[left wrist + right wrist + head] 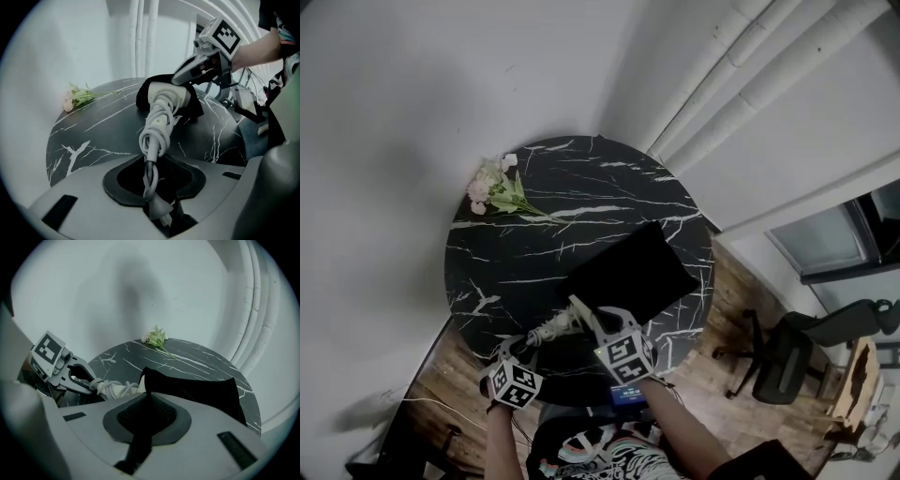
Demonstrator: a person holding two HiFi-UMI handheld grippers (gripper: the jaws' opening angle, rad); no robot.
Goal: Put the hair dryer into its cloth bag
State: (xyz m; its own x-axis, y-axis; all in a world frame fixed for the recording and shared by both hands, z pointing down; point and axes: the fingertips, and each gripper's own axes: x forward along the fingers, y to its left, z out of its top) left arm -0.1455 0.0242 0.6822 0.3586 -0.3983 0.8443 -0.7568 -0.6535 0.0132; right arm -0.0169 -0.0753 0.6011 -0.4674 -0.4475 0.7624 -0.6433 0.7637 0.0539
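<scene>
A white hair dryer (555, 327) with its cord wound round the handle lies at the near edge of the round black marble table (572, 178). My left gripper (150, 187) is shut on the cord end of the hair dryer (161, 112), and the plug hangs between the jaws. The dryer's head sits at the mouth of the black cloth bag (194, 105). My right gripper (143, 427) is shut on a fold of the black cloth bag (197, 390) at its opening. In the head view the cloth bag (633, 272) lies flat beyond both grippers.
A small bunch of pale flowers (494, 187) lies at the table's far left edge. White pipes (750, 84) run along the wall behind. A black office chair (787, 352) stands on the wooden floor to the right.
</scene>
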